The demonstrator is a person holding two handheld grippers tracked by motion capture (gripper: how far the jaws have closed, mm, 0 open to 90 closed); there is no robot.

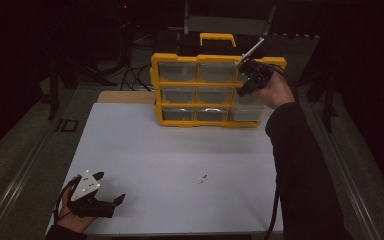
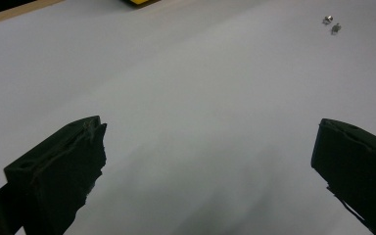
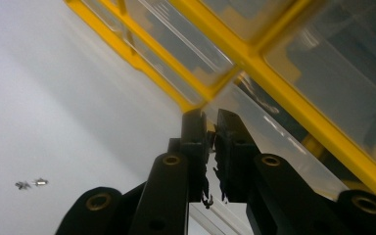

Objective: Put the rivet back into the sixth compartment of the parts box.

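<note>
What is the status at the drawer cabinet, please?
Right gripper pinching a clear drawer of the yellow cabinet. Left gripper open, idle. Two small screws loose on table.

**Plastics, Matt Board and Bright Metal**

A yellow plastic frame is being shown on the organiser (image 1: 207,90), smooth and slightly glossy, with clear, shiny plastic drawers (image 3: 274,142) catching reflections. The table top (image 1: 180,150) is being seen as a smooth, matt white sheet, edged with pale wood at the far side. Matt black plastic, rough and chipped at the tips, is being displayed by the left gripper (image 2: 210,161) and right gripper (image 3: 211,147). Two small screws (image 2: 332,24) are glinting like bright metal.
</note>
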